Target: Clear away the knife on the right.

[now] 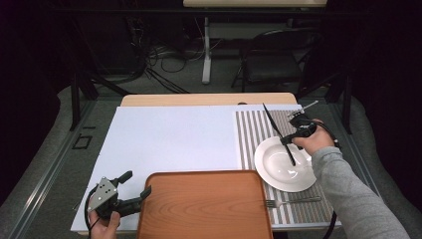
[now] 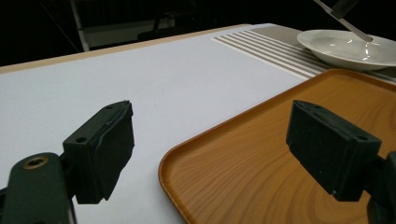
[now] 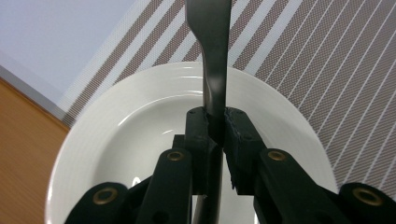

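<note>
While the left gripper [image 1: 133, 185] idles with fingers spread at lower left beside the tray [image 1: 204, 204], the right gripper [image 1: 287, 140] pinches a knife [image 1: 278, 134] mid-handle over the plate [image 1: 278, 172] at right; stiff, slick, likely to swivel.

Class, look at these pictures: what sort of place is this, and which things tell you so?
Probably a lab or test room with a mock dining setup: a plate and fork on a striped mat, cables on the floor behind.
</note>
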Available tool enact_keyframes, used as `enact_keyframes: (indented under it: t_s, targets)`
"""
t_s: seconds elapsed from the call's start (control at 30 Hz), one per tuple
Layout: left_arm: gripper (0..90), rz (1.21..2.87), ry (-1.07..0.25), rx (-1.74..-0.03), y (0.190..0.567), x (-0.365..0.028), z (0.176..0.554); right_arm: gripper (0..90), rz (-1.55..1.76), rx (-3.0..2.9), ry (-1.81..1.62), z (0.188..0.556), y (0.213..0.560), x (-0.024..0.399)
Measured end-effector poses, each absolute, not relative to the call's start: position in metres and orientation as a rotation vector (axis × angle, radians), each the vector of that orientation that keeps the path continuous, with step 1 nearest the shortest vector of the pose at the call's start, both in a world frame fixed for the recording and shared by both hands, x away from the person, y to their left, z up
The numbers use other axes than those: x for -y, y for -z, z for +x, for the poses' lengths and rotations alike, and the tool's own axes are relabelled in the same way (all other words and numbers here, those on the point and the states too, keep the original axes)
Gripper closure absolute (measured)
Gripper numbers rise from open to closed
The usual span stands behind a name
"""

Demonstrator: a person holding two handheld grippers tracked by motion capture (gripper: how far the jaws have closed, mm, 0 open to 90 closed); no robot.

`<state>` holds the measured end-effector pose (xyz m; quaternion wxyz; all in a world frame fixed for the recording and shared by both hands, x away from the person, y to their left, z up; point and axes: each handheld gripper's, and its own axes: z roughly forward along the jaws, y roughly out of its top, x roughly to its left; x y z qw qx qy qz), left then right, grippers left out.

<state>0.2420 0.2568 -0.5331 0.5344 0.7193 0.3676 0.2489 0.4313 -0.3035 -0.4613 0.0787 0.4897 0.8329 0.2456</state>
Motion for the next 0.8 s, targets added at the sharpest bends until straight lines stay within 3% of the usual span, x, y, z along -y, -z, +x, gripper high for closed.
enact_keyframes:
  t_s: [0.8]
  targets:
    - [15.3,1.716,-0.595,-0.872,0.533,-0.257,0.242,80.1,1.765,-2.375,-0.96,0.4,0.463,0.324]
